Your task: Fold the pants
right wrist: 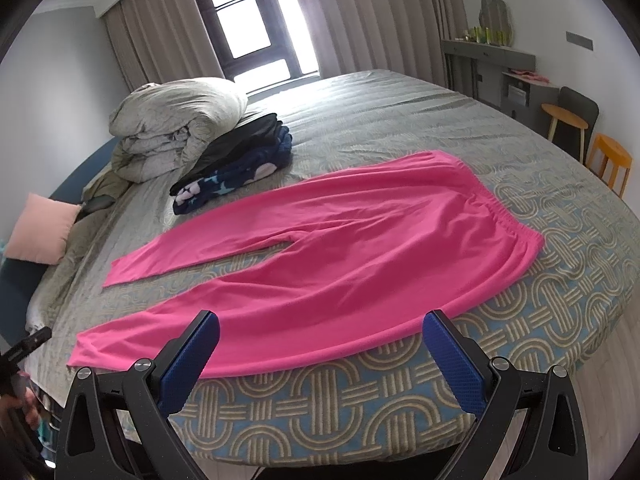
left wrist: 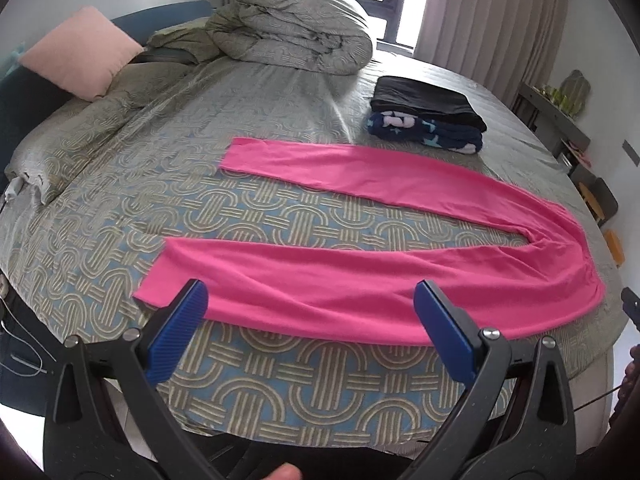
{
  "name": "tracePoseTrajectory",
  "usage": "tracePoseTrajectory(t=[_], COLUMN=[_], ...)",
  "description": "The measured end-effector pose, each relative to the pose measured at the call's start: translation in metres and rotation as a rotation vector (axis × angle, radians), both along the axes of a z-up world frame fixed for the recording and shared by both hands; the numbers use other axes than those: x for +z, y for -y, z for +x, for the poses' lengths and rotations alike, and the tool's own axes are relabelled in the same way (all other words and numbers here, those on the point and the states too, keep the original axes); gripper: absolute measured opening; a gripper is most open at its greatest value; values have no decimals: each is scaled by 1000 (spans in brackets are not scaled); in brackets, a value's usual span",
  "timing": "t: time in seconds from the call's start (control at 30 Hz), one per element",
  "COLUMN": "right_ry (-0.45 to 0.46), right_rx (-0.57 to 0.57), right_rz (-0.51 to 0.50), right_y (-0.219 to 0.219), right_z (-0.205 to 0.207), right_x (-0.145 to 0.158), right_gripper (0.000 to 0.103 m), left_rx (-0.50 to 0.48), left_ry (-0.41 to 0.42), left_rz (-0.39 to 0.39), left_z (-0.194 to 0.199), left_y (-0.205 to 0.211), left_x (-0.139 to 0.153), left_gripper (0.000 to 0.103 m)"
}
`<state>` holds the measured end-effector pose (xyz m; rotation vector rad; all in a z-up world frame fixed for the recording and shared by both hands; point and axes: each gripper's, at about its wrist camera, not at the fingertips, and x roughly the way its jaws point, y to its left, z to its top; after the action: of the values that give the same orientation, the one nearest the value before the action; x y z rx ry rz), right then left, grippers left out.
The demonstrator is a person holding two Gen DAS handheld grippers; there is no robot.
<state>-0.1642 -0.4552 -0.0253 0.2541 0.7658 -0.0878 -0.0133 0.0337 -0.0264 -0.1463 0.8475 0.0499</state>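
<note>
The near edge of the pink pants (left wrist: 320, 280) is partly hidden behind the left gripper's blue pads (left wrist: 182, 332); the items on the far shelf (right wrist: 490, 46) are too small to identify. A finger (left wrist: 282, 474) (bottom edge, left view) is cut off.

I can read no text, label, brand or number on anything in either of my views.
</note>
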Motion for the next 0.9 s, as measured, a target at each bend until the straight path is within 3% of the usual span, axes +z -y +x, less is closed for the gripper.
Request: tracePoseTrajectory(t=[0.27,0.47,0.67,0.9], right_ry=[-2,-12,-21,-38], right_rx=[-53,-85,-101,-113], right_rz=[16,45,55,58], right_y=[17,28,34,39], right_z=[-7,-8,-6,0], right_x=[-3,-9,-12,-18], right_gripper=[103,103,103,103], left_rx=[47,101,155,208], left_ry=[-22,-72,-165,-236], left_rz=[-77,-214,-300,-285], left_z=[-3,-2,2,12], left_y=[-22,-45,-56,-60], left_x=[-14,-33,-61,-89], left_gripper=[102,86,69,67])
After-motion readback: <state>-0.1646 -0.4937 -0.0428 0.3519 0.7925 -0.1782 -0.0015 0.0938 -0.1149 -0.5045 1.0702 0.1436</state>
